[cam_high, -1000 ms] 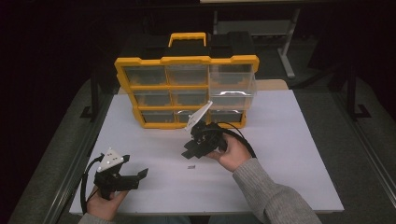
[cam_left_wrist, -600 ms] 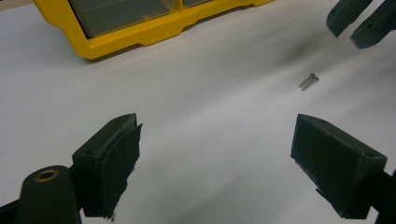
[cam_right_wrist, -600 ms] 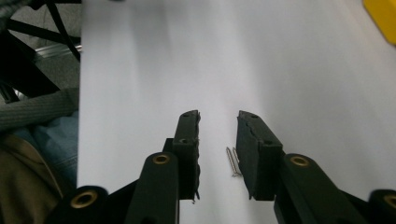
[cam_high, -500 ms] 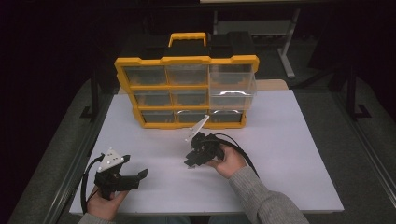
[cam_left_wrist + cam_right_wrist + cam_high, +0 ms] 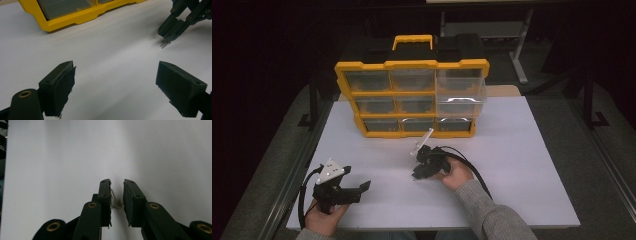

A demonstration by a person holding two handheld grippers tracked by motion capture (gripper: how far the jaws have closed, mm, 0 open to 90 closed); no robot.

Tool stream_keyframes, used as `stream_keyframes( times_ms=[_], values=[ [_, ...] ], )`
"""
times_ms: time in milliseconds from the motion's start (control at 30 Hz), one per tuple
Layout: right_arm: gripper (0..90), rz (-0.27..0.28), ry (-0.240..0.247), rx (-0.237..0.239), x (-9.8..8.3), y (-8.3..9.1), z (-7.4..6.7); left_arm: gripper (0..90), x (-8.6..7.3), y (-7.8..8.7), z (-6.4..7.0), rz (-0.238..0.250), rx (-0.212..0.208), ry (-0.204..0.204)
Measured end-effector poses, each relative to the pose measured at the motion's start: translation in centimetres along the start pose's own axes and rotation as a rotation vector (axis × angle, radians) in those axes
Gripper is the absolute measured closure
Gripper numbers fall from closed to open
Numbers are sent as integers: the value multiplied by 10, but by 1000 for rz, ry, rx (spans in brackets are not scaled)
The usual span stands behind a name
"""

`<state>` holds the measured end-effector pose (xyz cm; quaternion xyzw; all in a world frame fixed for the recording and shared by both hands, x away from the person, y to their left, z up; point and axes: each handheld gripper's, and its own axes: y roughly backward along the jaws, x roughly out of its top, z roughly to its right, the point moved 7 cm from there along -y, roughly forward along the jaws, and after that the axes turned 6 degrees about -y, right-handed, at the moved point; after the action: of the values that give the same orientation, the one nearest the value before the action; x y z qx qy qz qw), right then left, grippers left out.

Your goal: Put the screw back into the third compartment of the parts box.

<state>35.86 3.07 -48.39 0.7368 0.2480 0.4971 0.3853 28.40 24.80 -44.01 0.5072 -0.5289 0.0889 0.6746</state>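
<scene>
In the right gripper view, the screw (image 5: 113,199) at lower centre is partly hidden behind the left jaw. The yellow organizer (image 5: 75,11) is cut off by the left gripper view's top edge. In the high view its drawers' contents are too dim to tell.

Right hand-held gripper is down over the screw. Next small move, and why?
Probably finish closing. The right hand-held gripper has just been closing and straddles the screw on the white table; the screw lies against one pad, a gap remains at the other. Lift only once both pads press on it.
</scene>
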Motion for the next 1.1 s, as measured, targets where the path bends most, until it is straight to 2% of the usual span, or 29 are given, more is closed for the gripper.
stream_keyframes(
  times_ms=[133, 167, 267, 300, 367, 400, 433, 500, 533, 567, 600, 633, 767, 833, 1067, 1100],
  values=[
    [755, -8, -6, -11, -1, -3, 2, 148, 0, 0, 0, 2, 1, -3],
    [756, -8, 0, -14, -1, -3, 3, 148, 0, 1, -1, -7, 2, -16],
    [757, -13, 2, -18, -1, -5, 4, 148, -1, 1, -2, -7, 2, -14],
    [757, -21, -12, -20, -2, -5, 3, 148, 0, 1, -1, -5, 2, -14],
    [761, -17, 2, -29, -2, -6, 5, 148, 0, 1, -1, -5, 2, -17],
    [762, -26, -3, -45, -2, -5, 5, 148, 0, 0, -1, 4, 2, -6],
    [765, -18, 16, -53, -2, -6, 6, 148, 0, 0, -1, 3, 2, -7],
    [778, -37, 1, -60, -3, -6, 5, 148, 0, 0, 0, 2, 1, -3],
    [785, -32, 18, -71, -3, -6, 6, 148, 0, 0, 0, 2, 1, -2],
    [791, -14, 65, -77, -1, -8, 8, 148, 0, 0, 0, 0, 0, -1],
    [798, -32, 44, -90, -2, -7, 6, 148, 0, 0, 0, 1, 0, 1],
    [806, -22, 77, -97, -1, -8, 7, 148, 0, 0, 0, 1, 0, 2],
    [831, -38, 85, -123, -1, -8, 5, 148, 0, 0, 1, -3, -3, 1],
    [835, -35, 91, -122, 0, -8, 5, 148, 0, -1, 1, 1, -3, 4],
    [843, -23, 75, -93, 1, -8, 8, 148, 0, 0, 1, -3, -2, 0],
    [843, -58, 1, -88, -3, -6, 4, 149, 0, 0, 1, 1, -2, 5]
  ],
)
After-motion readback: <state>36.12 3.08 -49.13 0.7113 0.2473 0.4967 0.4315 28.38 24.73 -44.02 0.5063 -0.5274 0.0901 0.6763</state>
